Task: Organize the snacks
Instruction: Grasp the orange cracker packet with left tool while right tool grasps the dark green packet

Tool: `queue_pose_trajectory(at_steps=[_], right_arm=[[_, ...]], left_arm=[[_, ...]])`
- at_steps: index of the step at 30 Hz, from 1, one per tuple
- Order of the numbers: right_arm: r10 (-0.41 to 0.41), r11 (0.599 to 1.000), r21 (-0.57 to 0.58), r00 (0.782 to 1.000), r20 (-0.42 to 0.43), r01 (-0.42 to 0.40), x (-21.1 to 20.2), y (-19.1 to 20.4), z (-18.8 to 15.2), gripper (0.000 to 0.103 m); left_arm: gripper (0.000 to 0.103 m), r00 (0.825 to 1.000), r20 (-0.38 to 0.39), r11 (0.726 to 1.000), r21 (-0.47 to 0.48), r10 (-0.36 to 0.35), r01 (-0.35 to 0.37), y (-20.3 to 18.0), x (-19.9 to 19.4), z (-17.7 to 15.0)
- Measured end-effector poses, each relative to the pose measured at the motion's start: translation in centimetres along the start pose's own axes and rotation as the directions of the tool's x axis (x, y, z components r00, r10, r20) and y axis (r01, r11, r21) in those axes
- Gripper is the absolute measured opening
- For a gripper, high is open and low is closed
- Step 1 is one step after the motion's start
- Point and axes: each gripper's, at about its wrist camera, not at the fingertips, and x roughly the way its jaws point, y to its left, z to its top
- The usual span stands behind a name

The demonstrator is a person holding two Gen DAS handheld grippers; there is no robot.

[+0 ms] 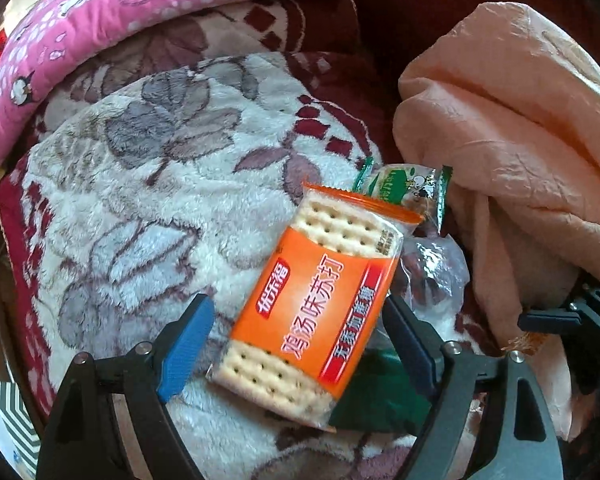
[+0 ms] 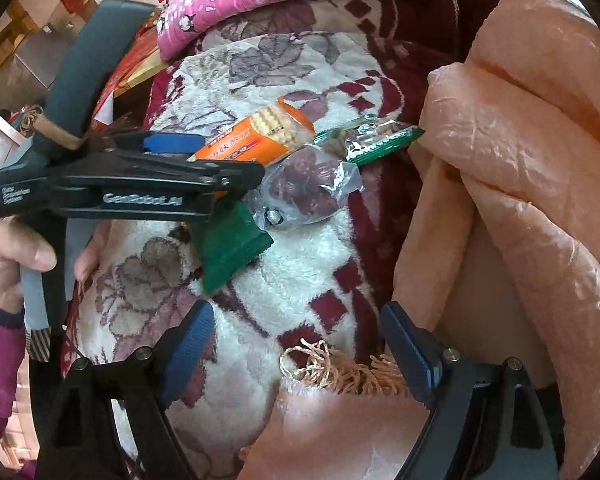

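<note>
Cracker pack [image 1: 316, 276]: orange, lying flat on the floral blanket [image 1: 132, 184], beside green-edged wrappers.
Left gripper [image 1: 296, 328]: jaws wide, straddling the pack; contact cannot be told.
Right gripper [image 2: 296, 344]: jaws wide, nothing held, above blanket and peach cloth [image 2: 520, 184].

Orange cracker packet [image 1: 320, 280], floral blanket [image 1: 140, 184]

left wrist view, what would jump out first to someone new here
The orange cracker packet stands out, lying on the floral fleece blanket between the open jaws of the left gripper. Behind it sit a green-and-clear sweet wrapper and a clear bag of red dates, beside a heaped peach quilt.
</note>
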Motion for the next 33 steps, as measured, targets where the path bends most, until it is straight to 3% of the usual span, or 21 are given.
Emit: queue_pose_trajectory(at_steps=[5,6,7,9,15,20,25,27,33], right_arm=[[0.003,1.0,-0.001,1.0,-0.004,-0.003,0.2,0.0,0.0,0.088],[0.004,1.0,0.002,1.0,-0.005,-0.004,0.2,0.0,0.0,0.088],[0.005,1.0,0.003,1.0,-0.006,-0.005,0.2,0.0,0.0,0.088],[0.007,1.0,0.003,1.0,-0.008,-0.007,0.3,0.0,0.0,0.088],[0.037,0.999,-0.022,0.999,0.008,-0.037,0.2,0.7,0.3,0.089],[0.098,0.985,-0.147,0.995,0.014,-0.095,0.5,3.1,1.9,0.088],[0.085,0.937,-0.338,0.996,-0.022,-0.087,2.7,6.4,4.1,0.088],[0.022,0.915,-0.403,0.999,-0.034,-0.034,4.0,7.3,4.9,0.087],[-0.043,0.834,-0.552,0.996,-0.076,-0.006,6.3,8.9,5.7,0.087]], left_arm=[[0.085,1.0,0.003,1.0,-0.007,-0.001,0.001,0.3,0.2,0.4],[0.081,1.0,0.007,1.0,-0.003,-0.001,0.001,0.2,0.1,0.3],[0.067,1.0,0.011,1.0,0.004,-0.004,0.004,0.1,0.0,0.2],[0.055,1.0,0.008,0.999,0.031,0.025,-0.025,-0.2,0.2,0.2],[0.053,0.999,0.03,0.999,-0.038,0.025,-0.024,0.9,-0.8,-0.4],[0.053,0.997,0.039,0.991,-0.122,0.062,-0.057,2.9,-2.8,-1.4],[0.053,0.995,0.039,0.97,-0.228,0.096,-0.085,5.7,-5.2,-4.2],[0.053,0.993,0.041,0.962,-0.255,0.109,-0.095,6.5,-6.2,-5.4],[0.053,0.993,0.048,0.938,-0.334,0.111,-0.089,7.8,-8.5,-9.1]])
